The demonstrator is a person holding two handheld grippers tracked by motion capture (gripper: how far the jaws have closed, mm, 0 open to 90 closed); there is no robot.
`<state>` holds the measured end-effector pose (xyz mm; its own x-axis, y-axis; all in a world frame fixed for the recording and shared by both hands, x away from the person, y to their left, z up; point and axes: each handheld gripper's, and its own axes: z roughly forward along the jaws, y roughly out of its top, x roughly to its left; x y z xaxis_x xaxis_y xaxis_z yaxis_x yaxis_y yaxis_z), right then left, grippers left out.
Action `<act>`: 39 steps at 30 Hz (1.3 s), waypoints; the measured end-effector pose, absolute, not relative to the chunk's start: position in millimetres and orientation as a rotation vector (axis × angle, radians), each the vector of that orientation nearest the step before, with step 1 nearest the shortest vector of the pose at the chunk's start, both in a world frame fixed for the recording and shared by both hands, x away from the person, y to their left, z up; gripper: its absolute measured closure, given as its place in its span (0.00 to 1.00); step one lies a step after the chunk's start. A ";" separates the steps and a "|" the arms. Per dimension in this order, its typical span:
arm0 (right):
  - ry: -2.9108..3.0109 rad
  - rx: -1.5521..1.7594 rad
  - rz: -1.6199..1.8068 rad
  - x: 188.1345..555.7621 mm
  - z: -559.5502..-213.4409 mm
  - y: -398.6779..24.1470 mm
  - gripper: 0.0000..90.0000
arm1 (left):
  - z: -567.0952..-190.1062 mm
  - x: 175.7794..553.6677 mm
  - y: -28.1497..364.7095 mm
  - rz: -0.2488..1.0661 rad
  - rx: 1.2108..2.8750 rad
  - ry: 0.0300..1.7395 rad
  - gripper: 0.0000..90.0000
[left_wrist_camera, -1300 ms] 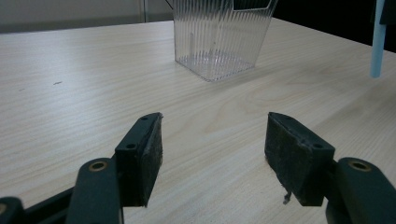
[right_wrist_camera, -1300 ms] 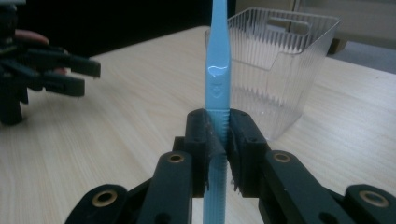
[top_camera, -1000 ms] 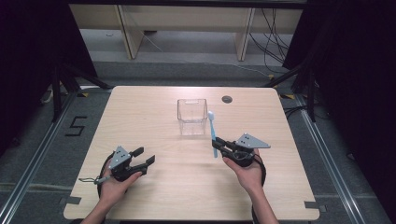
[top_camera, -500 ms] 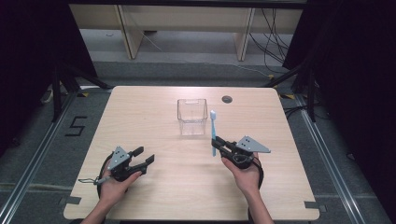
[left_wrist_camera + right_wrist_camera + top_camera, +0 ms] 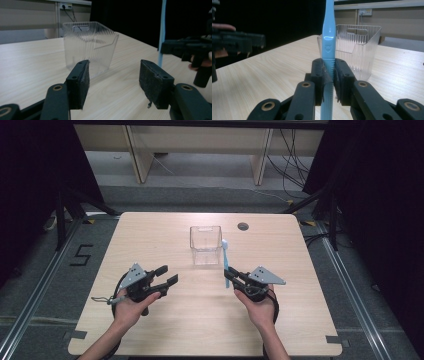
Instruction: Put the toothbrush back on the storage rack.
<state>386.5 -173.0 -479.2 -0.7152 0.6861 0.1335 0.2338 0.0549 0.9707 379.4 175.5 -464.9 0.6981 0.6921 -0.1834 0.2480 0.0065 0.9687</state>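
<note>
Right claw is gripping a light blue toothbrush upright beside the clear bin.

In the high view, right of centre, the toothbrush is standing clamped between the right claw's jaws, its head reaching up alongside the bin's right wall; the right gripper view is showing the handle pinched tight. At lower left of the frame the left claw is resting in the hand with its jaws spread apart and nothing between them. I am judging this to be the carrying step: the next move is probably calling for lifting the brush over the bin's rim at the desk centre, then letting go inside.
</note>
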 end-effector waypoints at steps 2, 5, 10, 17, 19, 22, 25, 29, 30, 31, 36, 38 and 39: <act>1.964 0.923 1.714 386.5 -478.9 -171.0 0.88 | -456.4 384.0 166.6 0.382 1.556 0.765 0.48; 1.968 0.901 1.701 387.8 -477.7 -167.6 0.88 | -445.4 388.4 152.5 0.344 1.577 0.747 0.49; 1.977 0.913 1.702 386.4 -477.0 -159.5 0.88 | -433.4 394.7 129.6 0.295 1.599 0.703 0.52; 1.991 0.885 1.685 385.1 -477.4 -150.1 0.88 | -428.4 405.4 112.2 0.245 1.595 0.710 0.56; 2.013 0.916 1.655 382.1 -475.8 -149.2 0.88 | -427.7 409.1 108.3 0.216 1.590 0.717 0.59; 1.993 0.862 1.639 385.2 -476.2 -145.7 0.88 | -427.3 412.8 102.6 0.177 1.584 0.726 0.61; 2.005 0.890 1.655 384.1 -477.0 -141.0 0.88 | -425.9 414.7 98.4 0.167 1.582 0.721 0.62; 2.019 0.879 1.642 384.6 -476.5 -138.1 0.88 | -425.8 417.7 95.8 0.161 1.585 0.718 0.66; 1.989 0.839 1.633 386.6 -476.8 -138.2 0.88 | -425.9 418.3 95.4 0.161 1.587 0.718 0.67; 2.005 0.860 1.628 385.4 -476.2 -137.2 0.88 | -426.1 418.8 95.1 0.161 1.589 0.717 0.68; 2.012 0.851 1.611 386.2 -475.7 -132.7 0.88 | -425.7 421.0 95.1 0.161 1.580 0.715 0.77; 2.011 0.875 1.624 385.8 -475.9 -130.3 0.88 | -425.1 421.8 95.2 0.164 1.583 0.707 0.81; 2.011 0.862 1.634 386.5 -476.2 -128.2 0.88 | -424.7 422.0 95.7 0.171 1.584 0.703 0.83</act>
<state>386.5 -128.2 -476.2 -0.7256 0.6847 0.0677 0.2064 0.1228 0.9707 422.0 95.7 -424.7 0.7982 0.5263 -0.2931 0.3326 0.0207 0.9429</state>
